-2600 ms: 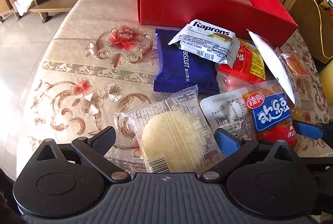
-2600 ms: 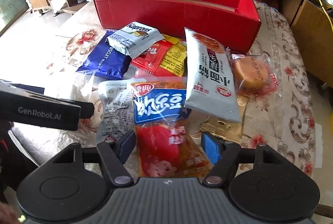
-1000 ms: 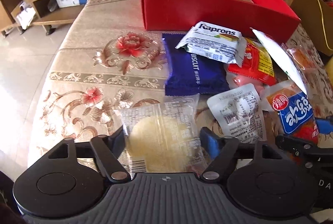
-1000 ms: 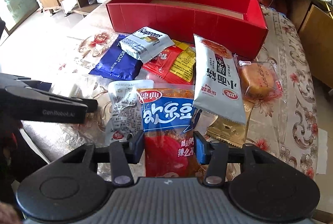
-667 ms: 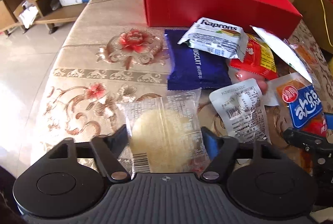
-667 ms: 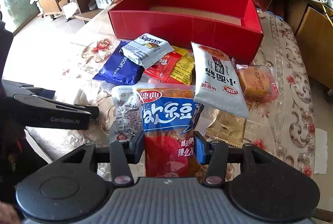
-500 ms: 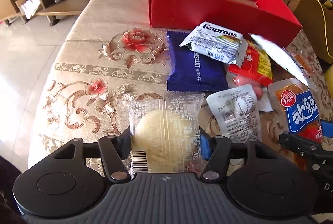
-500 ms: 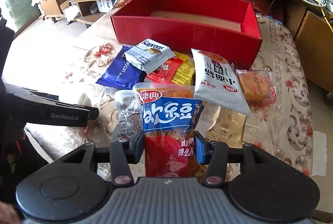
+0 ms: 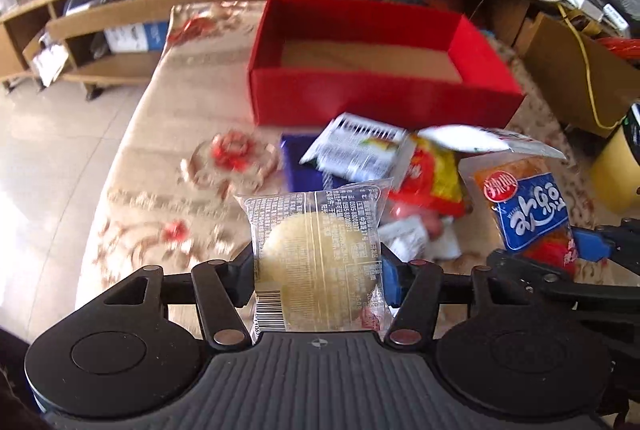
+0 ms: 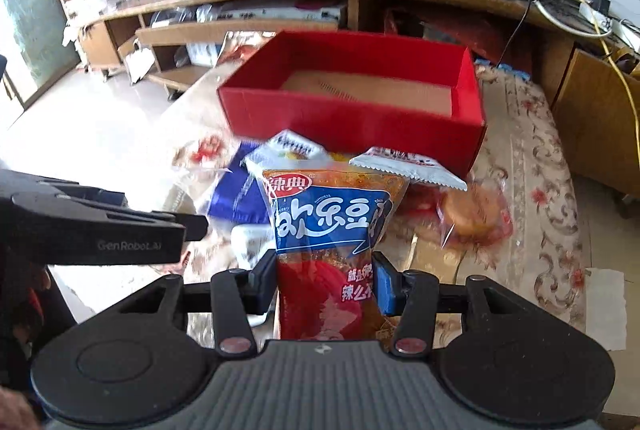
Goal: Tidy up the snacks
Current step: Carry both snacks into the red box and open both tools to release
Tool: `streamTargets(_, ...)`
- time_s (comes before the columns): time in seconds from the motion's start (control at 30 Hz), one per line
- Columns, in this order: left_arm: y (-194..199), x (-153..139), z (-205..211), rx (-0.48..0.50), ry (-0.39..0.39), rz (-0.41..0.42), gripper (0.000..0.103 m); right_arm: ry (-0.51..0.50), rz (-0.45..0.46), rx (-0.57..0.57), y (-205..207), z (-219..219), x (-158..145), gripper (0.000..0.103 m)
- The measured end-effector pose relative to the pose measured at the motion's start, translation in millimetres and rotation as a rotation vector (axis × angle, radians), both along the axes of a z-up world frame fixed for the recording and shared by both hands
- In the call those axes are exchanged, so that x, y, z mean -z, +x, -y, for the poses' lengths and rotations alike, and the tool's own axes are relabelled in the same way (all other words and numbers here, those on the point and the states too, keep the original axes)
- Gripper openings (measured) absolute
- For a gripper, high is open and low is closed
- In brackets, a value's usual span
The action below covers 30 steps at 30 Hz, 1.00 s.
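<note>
Snacks in two wrappers are lifted clear of the pile: a clear plastic packet holding a round pale-yellow cake [image 9: 316, 254] sits clamped between the narrowed jaws of the left gripper [image 9: 318, 280], which have just been closing on it, and a red-and-orange pouch with a blue label [image 10: 328, 242] stands upright, pinched by the right gripper [image 10: 325, 284]. Beneath them the remaining packets lie heaped on the tabletop [image 9: 160, 158], covered in a beige cloth with red flowers: a white-and-green wafer pack [image 9: 356, 150] on top of a dark blue biscuit bag [image 9: 300, 170], a red-and-yellow sachet [image 9: 432, 178], a long white noodle-snack bag [image 10: 408, 166] and a clear-wrapped orange bun [image 10: 472, 214]. Just behind the heap sits an open red cardboard box [image 9: 380, 98] with a bare brown floor. Wooden shelving [image 10: 248, 26] lines the room beyond.
</note>
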<state>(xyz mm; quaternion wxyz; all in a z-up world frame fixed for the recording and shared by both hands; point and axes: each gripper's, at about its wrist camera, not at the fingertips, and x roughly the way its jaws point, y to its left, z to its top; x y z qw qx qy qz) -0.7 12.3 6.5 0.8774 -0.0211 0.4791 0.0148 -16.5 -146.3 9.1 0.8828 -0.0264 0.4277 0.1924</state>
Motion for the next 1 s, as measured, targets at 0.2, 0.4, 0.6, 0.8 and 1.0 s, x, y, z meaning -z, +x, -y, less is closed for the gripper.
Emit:
streamTargets(0.2,25.9,-10.3,1.6,0.009,-0.03,0.033,0.065,0.012,0.024,0.02,19.7,-2.5,-14.0,0.046)
streamTargets(0.4,51.5,-17.4,8.4,0.03,-0.055,0.06,0.065,0.016,0.032,0.056,45.2,3.9,-21.1,0.046)
streamTargets(0.6,77.9,-17.7,13.0,0.034,-0.081,0.068,0.065,0.019,0.043,0.081,73.2,7.2,-28.0,0.046)
streamTargets(0.8,99.8,-21.1,14.1,0.036,-0.104,0.079,0.065,0.049,0.014,0.08,89.6,15.5,-26.6,0.046)
streamTargets(1.0,94.0,-13.3,17.1,0.08,-0.134,0.037,0.065,0.077,-0.048,0.082,71.2,29.2,-14.8,0.046)
